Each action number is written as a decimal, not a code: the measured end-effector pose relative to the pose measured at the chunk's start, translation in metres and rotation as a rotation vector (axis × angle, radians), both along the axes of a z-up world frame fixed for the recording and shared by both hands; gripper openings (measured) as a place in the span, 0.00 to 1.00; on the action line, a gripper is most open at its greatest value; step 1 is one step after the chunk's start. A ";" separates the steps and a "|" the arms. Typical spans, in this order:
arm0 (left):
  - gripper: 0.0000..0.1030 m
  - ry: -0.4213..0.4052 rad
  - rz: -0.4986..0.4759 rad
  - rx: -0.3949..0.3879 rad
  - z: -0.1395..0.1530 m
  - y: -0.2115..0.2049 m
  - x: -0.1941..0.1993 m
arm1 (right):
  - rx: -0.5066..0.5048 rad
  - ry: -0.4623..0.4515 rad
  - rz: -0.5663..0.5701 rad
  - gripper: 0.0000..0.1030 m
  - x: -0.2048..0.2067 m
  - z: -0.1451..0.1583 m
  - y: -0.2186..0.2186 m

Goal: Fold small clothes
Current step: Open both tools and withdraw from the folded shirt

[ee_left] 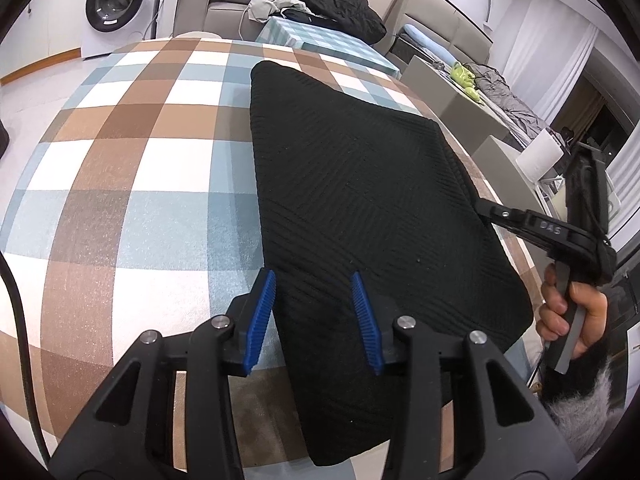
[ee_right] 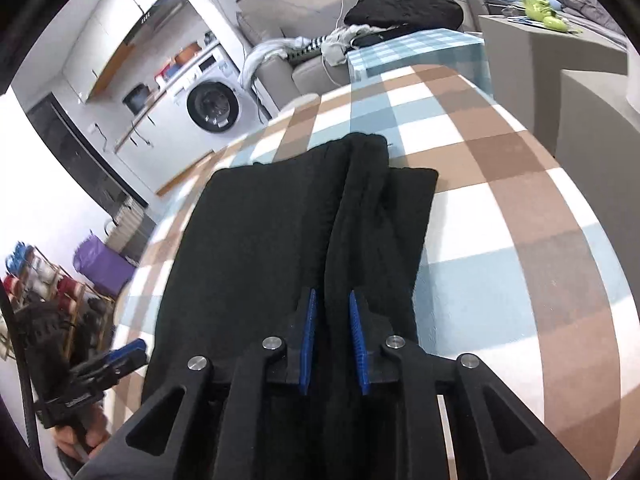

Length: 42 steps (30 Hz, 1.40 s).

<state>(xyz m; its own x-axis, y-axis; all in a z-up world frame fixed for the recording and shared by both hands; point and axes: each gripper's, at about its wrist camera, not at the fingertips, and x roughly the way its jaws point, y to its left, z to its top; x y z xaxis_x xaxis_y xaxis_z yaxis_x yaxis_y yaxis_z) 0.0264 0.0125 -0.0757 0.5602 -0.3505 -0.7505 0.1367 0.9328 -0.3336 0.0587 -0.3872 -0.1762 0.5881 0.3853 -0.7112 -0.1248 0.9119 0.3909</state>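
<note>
A black ribbed knit garment (ee_left: 360, 168) lies folded on the brown, blue and white plaid tablecloth (ee_left: 140, 160). My left gripper (ee_left: 313, 280) is open over its near left corner. The cloth's edge lies between the blue pads (ee_left: 262, 320), and neither pad presses on it. In the right wrist view a raised ridge of the garment (ee_right: 260, 220) runs away from my right gripper (ee_right: 332, 294), which is shut on that fold. The left wrist view shows the right gripper (ee_left: 482, 208) at the garment's right edge, held by a hand (ee_left: 568, 312). My left gripper (ee_right: 132, 350) shows at the lower left.
Plaid table (ee_right: 500, 220) spreads left and right of the garment. Beyond its far edge stand a small teal-checked table (ee_left: 320, 36), a sofa with piled clothes (ee_left: 332, 0) and a washing machine (ee_left: 116, 0). Grey cabinets (ee_left: 460, 96) stand to the right, a shoe rack (ee_right: 40, 280) to the left.
</note>
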 end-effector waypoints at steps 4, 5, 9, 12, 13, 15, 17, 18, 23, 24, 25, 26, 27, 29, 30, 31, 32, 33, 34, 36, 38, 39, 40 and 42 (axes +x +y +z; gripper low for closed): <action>0.36 0.009 0.005 -0.002 -0.002 0.001 0.002 | 0.024 -0.038 0.017 0.05 0.001 0.001 -0.001; 0.36 0.009 0.006 -0.002 -0.002 0.002 0.003 | 0.038 -0.074 0.020 0.05 -0.003 0.007 -0.003; 0.36 0.007 0.006 -0.009 -0.002 0.003 0.005 | -0.081 0.021 -0.022 0.06 0.006 -0.007 -0.008; 0.36 0.004 0.008 0.004 -0.001 0.003 0.005 | -0.049 0.012 -0.028 0.13 0.004 -0.002 -0.011; 0.36 0.003 0.008 -0.001 -0.001 0.004 0.004 | -0.029 -0.009 -0.039 0.17 -0.001 0.005 -0.013; 0.36 0.003 0.009 -0.006 -0.001 0.005 0.004 | -0.011 -0.043 -0.044 0.23 -0.006 0.014 -0.015; 0.36 0.007 0.009 -0.006 -0.003 0.005 0.005 | 0.025 -0.076 -0.008 0.27 -0.011 0.024 -0.011; 0.36 0.007 0.008 -0.008 -0.003 0.005 0.005 | 0.047 -0.079 0.024 0.29 -0.011 0.026 -0.009; 0.36 -0.004 0.002 -0.008 -0.001 0.004 0.003 | 0.059 0.021 0.083 0.29 0.008 0.000 0.011; 0.36 -0.006 0.002 -0.010 0.000 0.005 0.002 | 0.060 0.045 0.080 0.29 0.012 -0.006 0.013; 0.36 -0.008 0.005 -0.010 0.000 0.006 0.001 | 0.060 0.070 0.069 0.23 0.017 -0.013 0.014; 0.36 -0.009 0.007 -0.009 0.001 0.006 0.001 | 0.058 0.058 0.070 0.19 0.017 -0.012 0.016; 0.36 -0.010 0.010 -0.009 0.001 0.007 0.000 | 0.053 0.023 0.085 0.09 0.015 -0.004 0.020; 0.36 -0.011 0.015 -0.011 0.002 0.009 -0.001 | 0.049 -0.089 0.115 0.08 0.002 0.020 0.025; 0.36 -0.013 0.015 -0.012 0.003 0.010 -0.001 | 0.029 -0.110 0.116 0.07 -0.001 0.027 0.027; 0.36 -0.017 0.014 -0.014 0.004 0.011 -0.002 | -0.005 -0.121 0.101 0.07 -0.002 0.033 0.027; 0.37 -0.020 0.012 -0.017 0.004 0.011 -0.002 | -0.054 -0.119 0.078 0.07 0.000 0.033 0.028; 0.39 -0.020 0.010 -0.018 0.004 0.010 -0.002 | -0.083 -0.104 0.073 0.07 0.004 0.029 0.029; 0.39 -0.020 0.010 -0.016 0.003 0.009 -0.002 | -0.109 -0.070 0.055 0.07 0.010 0.020 0.029; 0.40 -0.019 0.005 -0.014 0.004 0.008 -0.003 | -0.131 -0.004 0.032 0.08 0.018 0.003 0.028; 0.40 -0.023 -0.004 -0.009 0.006 0.007 -0.007 | -0.103 0.023 0.027 0.14 0.015 -0.002 0.023; 0.42 -0.025 -0.007 -0.009 0.007 0.006 -0.009 | -0.086 0.027 0.034 0.18 0.011 -0.003 0.020; 0.45 -0.025 -0.014 -0.013 0.007 0.005 -0.012 | -0.051 0.024 0.049 0.23 0.004 -0.001 0.016; 0.47 -0.024 -0.024 -0.017 0.006 0.003 -0.016 | 0.020 0.030 0.075 0.28 -0.009 -0.002 0.008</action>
